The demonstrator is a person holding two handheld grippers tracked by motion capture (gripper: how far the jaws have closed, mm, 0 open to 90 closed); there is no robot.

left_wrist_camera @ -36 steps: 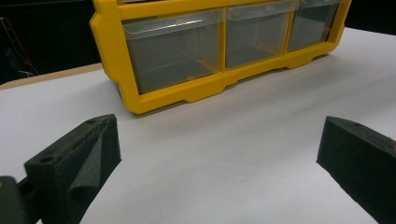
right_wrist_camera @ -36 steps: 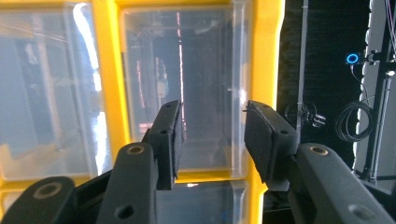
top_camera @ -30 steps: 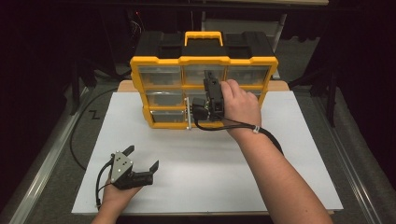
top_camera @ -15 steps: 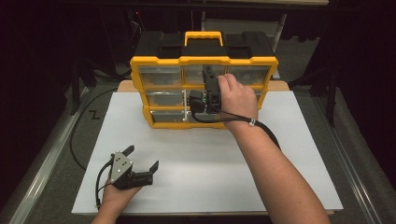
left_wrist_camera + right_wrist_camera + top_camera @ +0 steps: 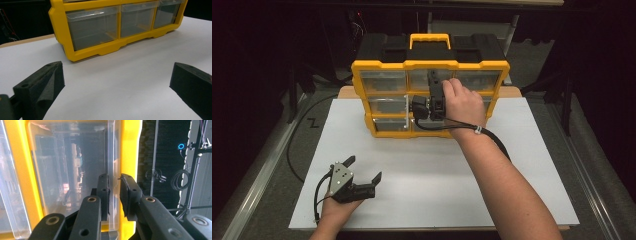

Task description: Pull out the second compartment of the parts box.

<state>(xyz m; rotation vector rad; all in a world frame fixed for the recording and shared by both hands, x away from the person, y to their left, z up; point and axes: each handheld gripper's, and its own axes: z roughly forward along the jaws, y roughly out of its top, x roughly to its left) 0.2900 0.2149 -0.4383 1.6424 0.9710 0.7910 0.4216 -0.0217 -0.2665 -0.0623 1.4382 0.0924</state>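
Because its jaws have just been closing on the clear lip of a drawer (image 5: pixel 75 182), the right tool (image 5: pixel 114 185) now stands nearly shut, one pad on each side of that thin plastic edge and pinching it. The right gripper view looks straight along the jaws into the drawer's see-through front, with the yellow frame of the cabinet (image 5: pixel 128 147) running beside the far pad. In the high view the right tool (image 5: pixel 432 107) sits against the middle row of the cabinet (image 5: pixel 430 65), the hand wrapped over it and the forearm stretched across the table (image 5: pixel 537 165). I judge the grip is taken at the lip because that is the one part of a flush drawer that offers a hold for pulling it out.

The cabinet stands upright at the far edge of the white table, fronts facing the person, so its drawers can slide out toward them. It has three rows of clear drawers under a black top with a yellow handle.

The left tool (image 5: pixel 364 172) rests low on the near left of the table, well apart from the cabinet. Its jaws stand wide apart with nothing between them; in the left gripper view the left tool (image 5: pixel 117 82) frames bare table, the bottom drawers beyond. It is probably waiting, kept clear of the working arm.
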